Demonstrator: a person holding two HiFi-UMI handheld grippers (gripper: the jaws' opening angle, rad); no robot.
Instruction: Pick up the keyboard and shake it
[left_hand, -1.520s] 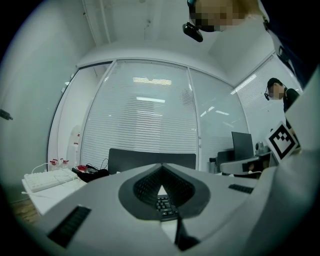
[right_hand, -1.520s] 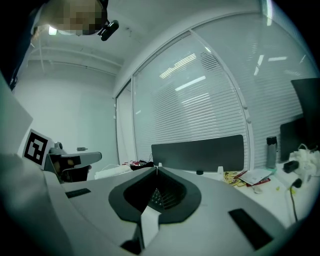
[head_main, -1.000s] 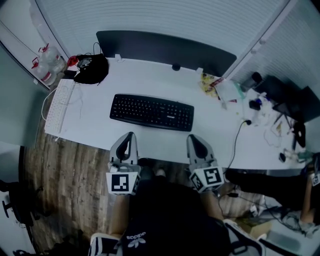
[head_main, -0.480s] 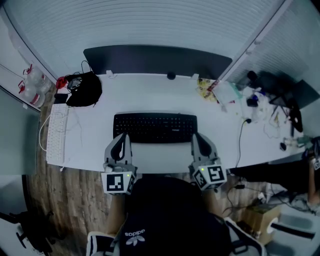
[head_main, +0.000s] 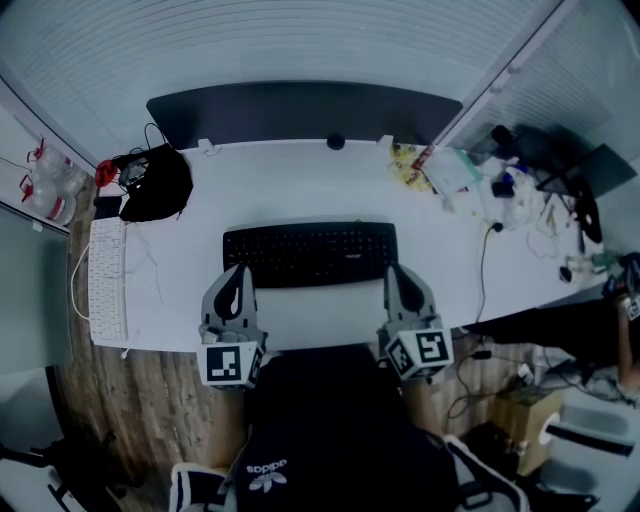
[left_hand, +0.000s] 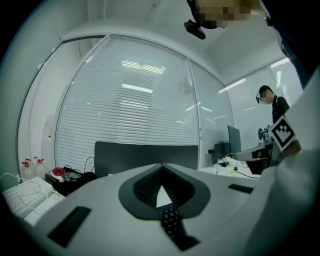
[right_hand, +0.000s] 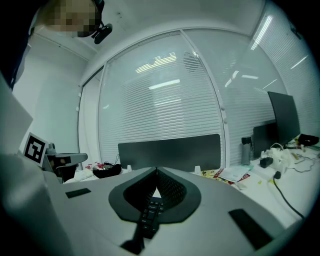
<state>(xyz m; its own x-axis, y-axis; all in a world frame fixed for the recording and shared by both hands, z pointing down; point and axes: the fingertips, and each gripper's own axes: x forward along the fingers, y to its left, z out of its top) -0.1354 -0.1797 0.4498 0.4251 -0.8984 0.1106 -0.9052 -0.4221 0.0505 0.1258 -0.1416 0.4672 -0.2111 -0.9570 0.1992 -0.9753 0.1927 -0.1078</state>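
Head view: approach stage, left gripper and right gripper pinched closed, empty, at front edge of flat black plastic keyboard; next, likely opening to clamp.

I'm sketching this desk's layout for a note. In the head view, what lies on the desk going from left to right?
white keyboard → black bag → black keyboard → yellow-and-red papers → black cable
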